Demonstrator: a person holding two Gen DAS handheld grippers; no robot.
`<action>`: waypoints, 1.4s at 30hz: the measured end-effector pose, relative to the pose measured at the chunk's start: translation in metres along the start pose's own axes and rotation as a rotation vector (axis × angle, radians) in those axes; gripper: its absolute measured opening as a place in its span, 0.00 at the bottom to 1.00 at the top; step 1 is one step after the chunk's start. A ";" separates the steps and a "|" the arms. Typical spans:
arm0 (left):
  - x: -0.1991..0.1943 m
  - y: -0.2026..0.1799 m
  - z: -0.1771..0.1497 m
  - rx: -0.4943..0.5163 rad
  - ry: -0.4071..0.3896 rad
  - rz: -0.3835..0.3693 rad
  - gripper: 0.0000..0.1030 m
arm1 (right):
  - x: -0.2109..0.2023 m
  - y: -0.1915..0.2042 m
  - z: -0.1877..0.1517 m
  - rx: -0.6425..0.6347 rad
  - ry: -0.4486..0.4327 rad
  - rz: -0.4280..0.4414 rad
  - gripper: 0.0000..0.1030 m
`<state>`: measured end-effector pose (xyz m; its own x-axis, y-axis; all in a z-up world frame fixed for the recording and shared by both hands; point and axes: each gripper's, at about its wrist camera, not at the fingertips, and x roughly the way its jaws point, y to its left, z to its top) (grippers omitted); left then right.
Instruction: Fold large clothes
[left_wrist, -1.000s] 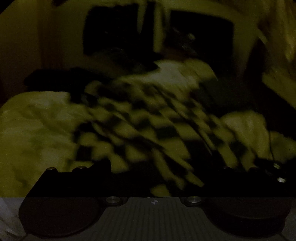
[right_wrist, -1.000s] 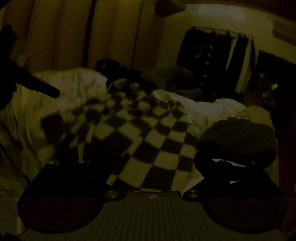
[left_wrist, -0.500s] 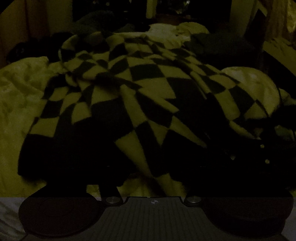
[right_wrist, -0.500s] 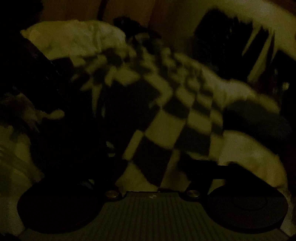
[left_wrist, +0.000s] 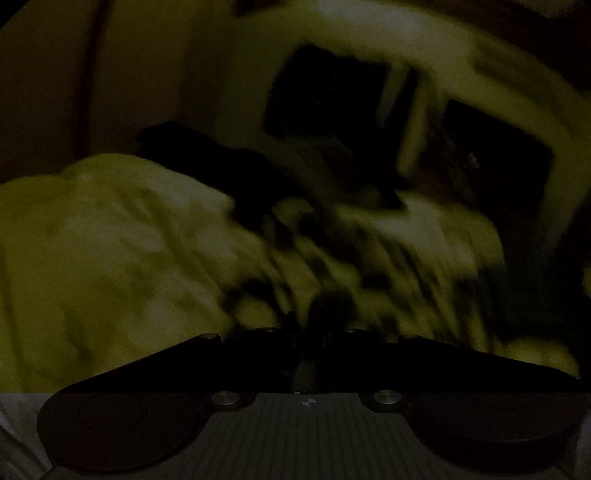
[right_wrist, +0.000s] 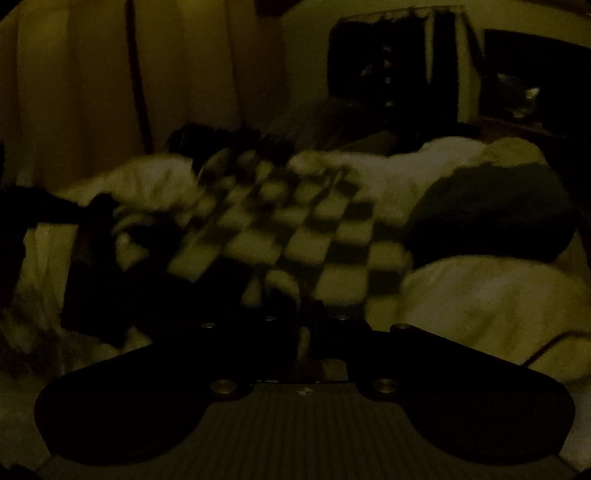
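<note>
A black-and-pale checkered garment (left_wrist: 332, 266) lies rumpled on a pale duvet (left_wrist: 110, 240), blurred by motion in the left wrist view. My left gripper (left_wrist: 314, 332) is closing, its fingers drawn together at the garment's near edge with a dark fold of cloth pinched between them. In the right wrist view the same checkered garment (right_wrist: 288, 229) stretches away over the bed. My right gripper (right_wrist: 308, 325) is shut on its near edge, and cloth shows between the fingers.
The room is very dark. A dark cushion or bundle (right_wrist: 498, 214) lies on the duvet (right_wrist: 498, 295) at the right. Dark clothes (right_wrist: 388, 66) hang at the back wall, and curtains (right_wrist: 92, 92) hang at the left. A dark shape (right_wrist: 44, 210) reaches in from the left edge.
Both grippers' fingers stood wide apart and have come together on the checkered garment's near edge. The left view has swung up from looking down on the cloth and is blurred.
</note>
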<state>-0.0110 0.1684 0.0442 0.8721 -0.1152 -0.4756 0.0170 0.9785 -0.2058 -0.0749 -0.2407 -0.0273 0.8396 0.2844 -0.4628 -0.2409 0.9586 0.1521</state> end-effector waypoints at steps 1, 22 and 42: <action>0.001 0.009 0.010 -0.044 -0.029 0.022 0.68 | -0.002 -0.008 0.010 0.022 -0.019 -0.004 0.09; 0.087 0.178 0.068 -0.304 -0.107 0.565 0.97 | 0.062 -0.220 0.111 0.386 -0.139 -0.563 0.09; 0.024 0.086 0.032 0.017 -0.002 0.281 1.00 | 0.040 -0.105 0.076 0.079 -0.107 -0.317 0.78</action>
<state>0.0269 0.2553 0.0425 0.8449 0.1612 -0.5100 -0.2175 0.9747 -0.0522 0.0208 -0.3308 0.0045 0.9140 -0.0348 -0.4042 0.0752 0.9936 0.0845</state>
